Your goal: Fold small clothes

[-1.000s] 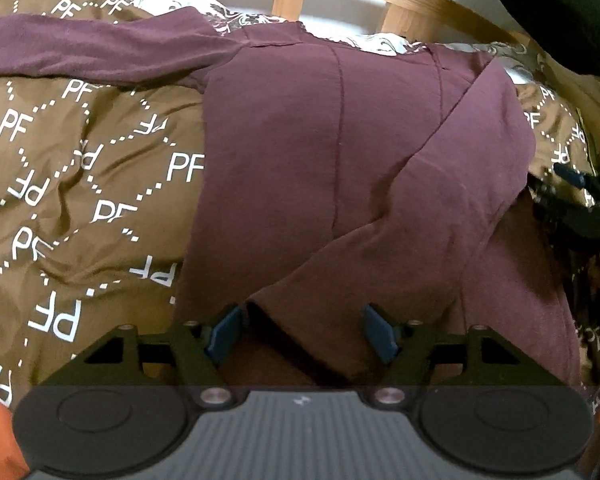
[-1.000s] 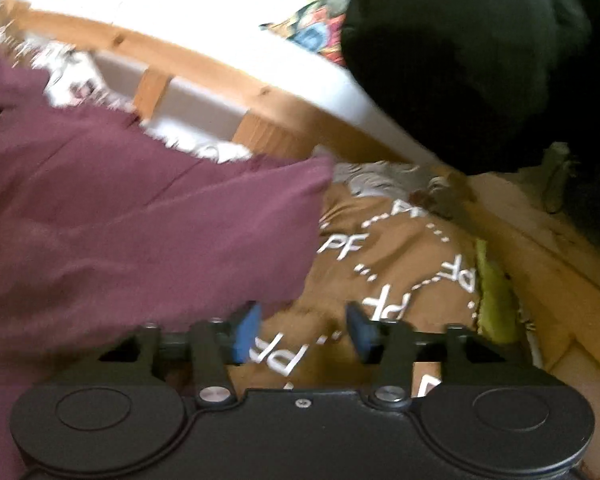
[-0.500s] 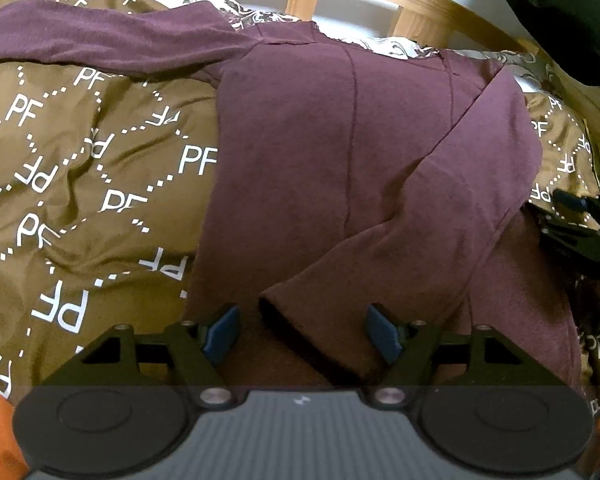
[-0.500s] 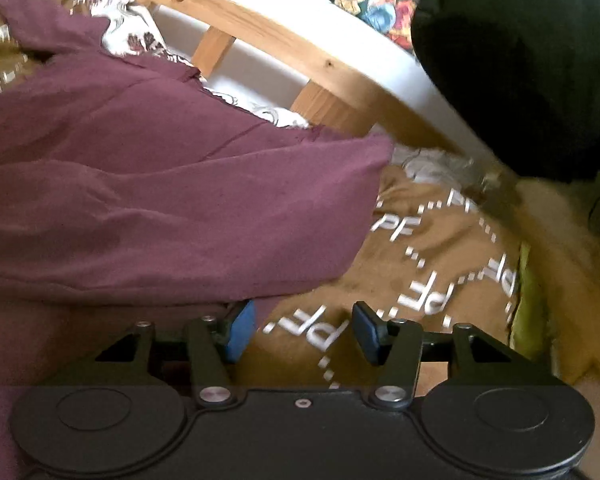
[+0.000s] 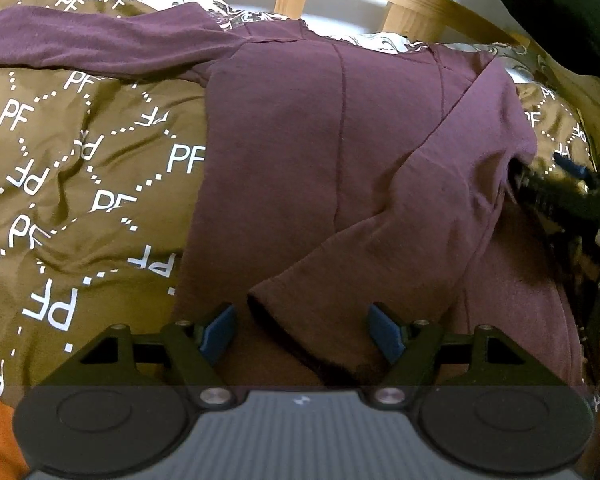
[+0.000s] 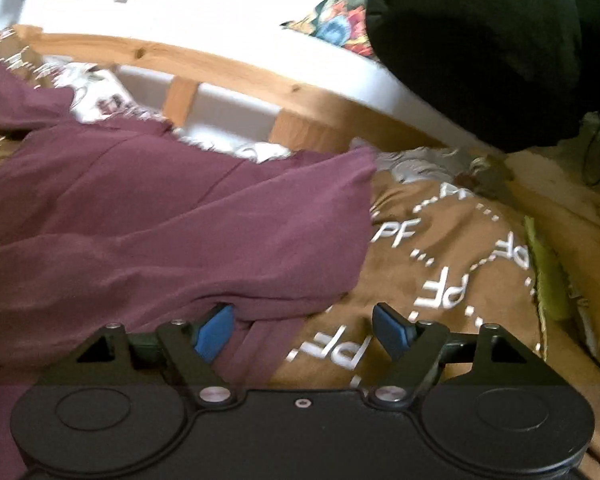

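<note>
With both sets of jaws standing wide and nothing pinched, this is a regrasp moment. The left gripper hangs open over the cuff end of the folded-in sleeve; the pads flank the cuff but don't press it. The right gripper has just been opening its jaws. Cloth edge sits by its left pad, brown cover under the rest of the gap, no grip.

Task item: the dark maroon long-sleeve knit top lies flat on the brown quilted bed cover printed with white "PF" letters. One sleeve is crossed diagonally over the top's body. The other sleeve is spread straight out across the cover, away from the body on the far side from the right gripper, so it's not folded yet. A wooden slatted bed frame runs just beyond the top's collar end, with a black bulky bundle past that.

Risks, as I judge them:
- Right jaws close on the top's side edge and grab the cover too. The cover is slack and bunched there, so the fold would drag it.
- Left closes on only one layer of the cuff, and the sleeve slides off the body.
- Thin knit, so a one-sided pull skews the existing fold.
- Right view is blurred, so edge placement is uncertain.
</note>
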A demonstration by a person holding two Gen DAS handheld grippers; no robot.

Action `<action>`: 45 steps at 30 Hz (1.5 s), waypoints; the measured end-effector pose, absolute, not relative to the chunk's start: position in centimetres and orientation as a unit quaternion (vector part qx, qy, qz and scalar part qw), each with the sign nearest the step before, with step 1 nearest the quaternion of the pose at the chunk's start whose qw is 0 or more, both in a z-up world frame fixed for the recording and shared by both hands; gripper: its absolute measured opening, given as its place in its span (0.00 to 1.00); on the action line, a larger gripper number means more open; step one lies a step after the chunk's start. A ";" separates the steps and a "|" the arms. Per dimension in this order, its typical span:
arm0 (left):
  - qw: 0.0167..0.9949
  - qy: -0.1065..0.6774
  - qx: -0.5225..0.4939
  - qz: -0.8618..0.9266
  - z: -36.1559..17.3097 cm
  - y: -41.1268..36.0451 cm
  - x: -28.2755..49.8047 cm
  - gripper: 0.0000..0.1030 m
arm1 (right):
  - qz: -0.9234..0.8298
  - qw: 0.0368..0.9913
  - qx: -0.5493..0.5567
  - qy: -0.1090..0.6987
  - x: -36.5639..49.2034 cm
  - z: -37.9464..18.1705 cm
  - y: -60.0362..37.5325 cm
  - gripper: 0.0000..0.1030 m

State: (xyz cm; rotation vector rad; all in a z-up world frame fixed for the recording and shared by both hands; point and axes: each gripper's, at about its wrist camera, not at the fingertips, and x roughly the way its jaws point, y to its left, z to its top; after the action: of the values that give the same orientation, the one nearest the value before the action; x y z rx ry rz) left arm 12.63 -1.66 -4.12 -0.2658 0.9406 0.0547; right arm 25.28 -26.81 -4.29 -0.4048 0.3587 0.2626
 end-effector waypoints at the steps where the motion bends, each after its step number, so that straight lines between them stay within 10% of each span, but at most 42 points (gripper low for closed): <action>1: 0.882 0.452 -0.128 0.027 -4.1 -1.6 12.6 0.75 | 0.116 0.961 -0.191 0.162 25.4 -4.0 -27.0 0.77; 24: 0.886 0.449 -0.117 0.006 -4.4 -2.5 12.5 0.79 | 0.059 0.957 -0.240 0.154 26.9 -5.1 -26.4 0.81; 29: 0.886 0.451 -0.105 0.009 -4.4 -3.1 12.5 0.79 | 0.095 0.951 -0.269 0.122 26.2 -5.0 -25.9 0.56; 32: 0.886 0.450 -0.106 0.008 -4.3 -3.1 12.4 0.79 | 0.106 0.945 -0.289 0.108 25.8 -5.0 -25.4 0.15; 45: 0.889 0.451 -0.078 -0.006 -4.6 -4.6 12.2 0.81 | 0.056 0.963 -0.195 0.178 28.0 -3.8 -28.6 0.11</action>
State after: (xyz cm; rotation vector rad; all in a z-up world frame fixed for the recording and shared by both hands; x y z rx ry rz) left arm 12.19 -4.55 -4.64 -0.1615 0.9373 -0.0128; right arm 28.04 -28.61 -3.75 -0.3947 0.3614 0.1143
